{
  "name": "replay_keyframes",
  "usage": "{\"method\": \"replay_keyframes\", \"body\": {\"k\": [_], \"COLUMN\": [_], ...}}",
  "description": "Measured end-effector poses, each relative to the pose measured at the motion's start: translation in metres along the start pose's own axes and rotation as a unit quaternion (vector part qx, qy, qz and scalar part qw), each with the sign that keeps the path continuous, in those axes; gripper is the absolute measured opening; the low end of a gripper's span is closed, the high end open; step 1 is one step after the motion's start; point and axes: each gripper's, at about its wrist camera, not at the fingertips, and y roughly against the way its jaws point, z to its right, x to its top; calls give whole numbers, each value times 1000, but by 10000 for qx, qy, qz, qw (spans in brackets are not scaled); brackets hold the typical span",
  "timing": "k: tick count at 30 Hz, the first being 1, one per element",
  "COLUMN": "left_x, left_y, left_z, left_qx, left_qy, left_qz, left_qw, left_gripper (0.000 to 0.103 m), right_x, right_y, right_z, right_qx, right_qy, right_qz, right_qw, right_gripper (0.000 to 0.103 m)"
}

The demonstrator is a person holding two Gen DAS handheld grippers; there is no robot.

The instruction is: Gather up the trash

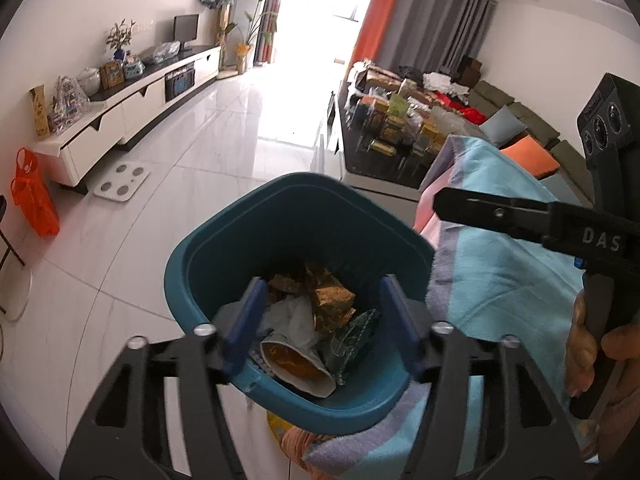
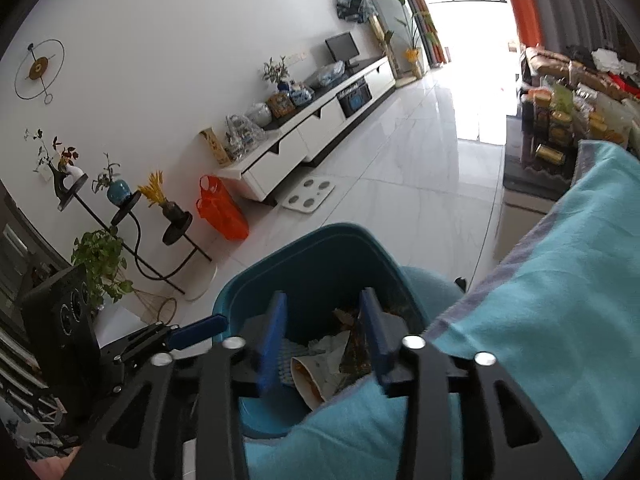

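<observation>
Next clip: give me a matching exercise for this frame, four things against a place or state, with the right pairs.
Things:
1. teal bin
2. paper cup
3. orange bag
4. left hand-held gripper

Places or states:
A. on the floor beside the white TV cabinet
B. lying on its side among the trash
C. jaws apart over the bin, nothing between them
D. next to the light blue blanket, trash inside

Pairs: 1-D, 2-B, 3-A, 4-C

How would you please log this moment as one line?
left gripper: open, empty | right gripper: open, empty | both above bin | paper cup inside
</observation>
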Motion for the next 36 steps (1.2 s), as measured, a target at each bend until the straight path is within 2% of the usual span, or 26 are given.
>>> {"method": "replay_keyframes", "body": {"k": [2,4,6,7,9,14,16,22,27,30,34,36], "left_x": [-3,-6,-10,-12,-15,-25,-29,-39,-44,-49,-58,-63], "left_y": [8,19,31,36,45,60,64,72,71,67,70,72], "left_z": [3,8,17,21,33,72,92,155,196,220,240,250], "left_qx": [-92,-207,-323,-338,-397,-503,-496,-633,-731,-807,-926,-954], "left_qy": [-54,-101,-211,-264,-384,-485,-638,-1064,-1289,-1414,-1541,-1601], "left_qz": [118,297,515,610,767,1115,1281,1690,1891,1883,2044,2142], "left_qw": [9999,9993,9979,9972,9955,9913,9885,9778,9707,9685,9622,9588], "left_gripper": [70,86,97,97,97,97,97,97,97,97,97,97], "right_x": [-6,-12,-21,-25,-39,-76,-90,-132,-162,-177,-195,-200], "right_y": [17,33,55,64,89,141,157,206,234,247,263,270], "right_z": [2,5,10,12,15,23,25,34,46,54,59,61], "right_qx": [-78,-153,-300,-365,-628,-1423,-1673,-2598,-3116,-3411,-3706,-3775], "right_qy": [-6,5,-11,-11,23,52,42,8,-194,-349,-508,-552], "right_qz": [195,354,551,638,899,1490,1668,2171,2444,2540,2717,2756], "right_qw": [9998,9993,9980,9973,9940,9785,9717,9409,9181,9044,8867,8823], "right_gripper": [64,65,71,74,86,96,96,96,96,96,96,96]}}
